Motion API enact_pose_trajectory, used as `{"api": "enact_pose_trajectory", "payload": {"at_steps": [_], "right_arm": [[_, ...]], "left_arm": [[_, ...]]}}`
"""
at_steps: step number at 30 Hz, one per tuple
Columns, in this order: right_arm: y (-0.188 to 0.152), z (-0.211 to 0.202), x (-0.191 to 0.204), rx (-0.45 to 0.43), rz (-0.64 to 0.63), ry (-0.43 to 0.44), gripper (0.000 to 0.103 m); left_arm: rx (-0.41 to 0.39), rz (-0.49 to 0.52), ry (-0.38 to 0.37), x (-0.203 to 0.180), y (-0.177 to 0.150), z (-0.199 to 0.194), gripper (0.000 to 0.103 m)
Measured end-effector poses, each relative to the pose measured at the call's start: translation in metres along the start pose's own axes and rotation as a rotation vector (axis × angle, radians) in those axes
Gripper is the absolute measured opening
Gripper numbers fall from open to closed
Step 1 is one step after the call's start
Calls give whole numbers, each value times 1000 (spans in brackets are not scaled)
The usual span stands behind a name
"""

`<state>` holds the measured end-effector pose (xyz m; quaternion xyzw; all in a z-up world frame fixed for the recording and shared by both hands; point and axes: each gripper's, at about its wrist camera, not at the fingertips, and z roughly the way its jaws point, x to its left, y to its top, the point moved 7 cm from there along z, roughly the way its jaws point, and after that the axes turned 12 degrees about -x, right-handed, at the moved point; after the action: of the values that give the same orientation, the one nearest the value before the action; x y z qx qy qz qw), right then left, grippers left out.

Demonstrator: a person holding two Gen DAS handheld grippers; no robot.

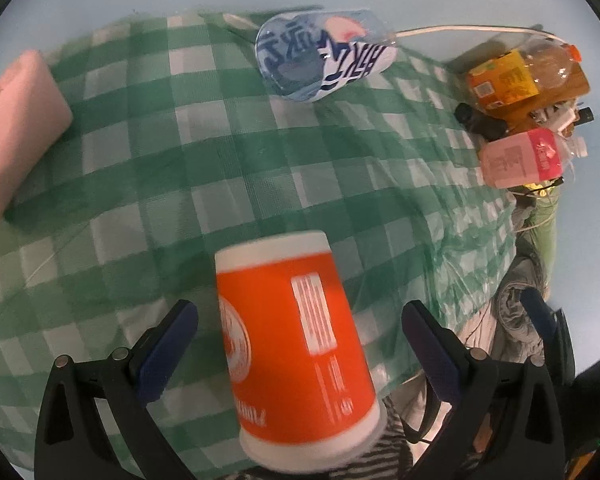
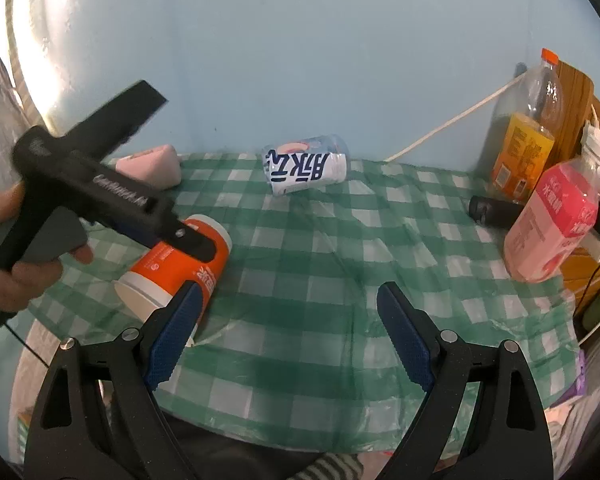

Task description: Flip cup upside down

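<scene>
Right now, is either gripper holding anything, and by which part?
Nothing is held. The orange cup lies between the left gripper's open fingers, gaps on both sides; the right gripper is open and empty.

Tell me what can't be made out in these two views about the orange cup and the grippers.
- Orange cup: print motion-blurred in the left wrist view; its lower rim is cut by the frame edge.
- Left gripper: the pictures do not settle whether its fingers touch the cup; in the right wrist view its body covers the cup's middle.
- Cup's inside: neither view looks into it.
- Right gripper: open, its left finger overlaps the cup's rim.
</scene>
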<state>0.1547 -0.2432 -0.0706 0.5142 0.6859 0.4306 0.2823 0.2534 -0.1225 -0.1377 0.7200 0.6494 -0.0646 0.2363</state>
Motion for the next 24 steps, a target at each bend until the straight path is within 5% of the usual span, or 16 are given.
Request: {"api": "enact_pose_trajectory", "payload": {"at_steps": [4, 9, 13, 17, 24], "right_arm": [[-5, 2, 0, 5, 3, 8, 89], [-6, 3, -6, 6, 25, 6, 89], [-7, 3, -9, 5, 38, 6, 89], [-9, 4, -9, 9, 37, 9, 89], [-14, 7, -4, 17, 50, 22, 89]], "left_arm": [[31, 4, 1, 2, 0, 13, 101], [46, 81, 65, -2, -2, 22, 75], [19, 133, 67, -9, -4, 23, 74], [-60, 168, 65, -13, 1, 7, 73], [-358, 217, 127, -9, 20, -48, 71]]}}
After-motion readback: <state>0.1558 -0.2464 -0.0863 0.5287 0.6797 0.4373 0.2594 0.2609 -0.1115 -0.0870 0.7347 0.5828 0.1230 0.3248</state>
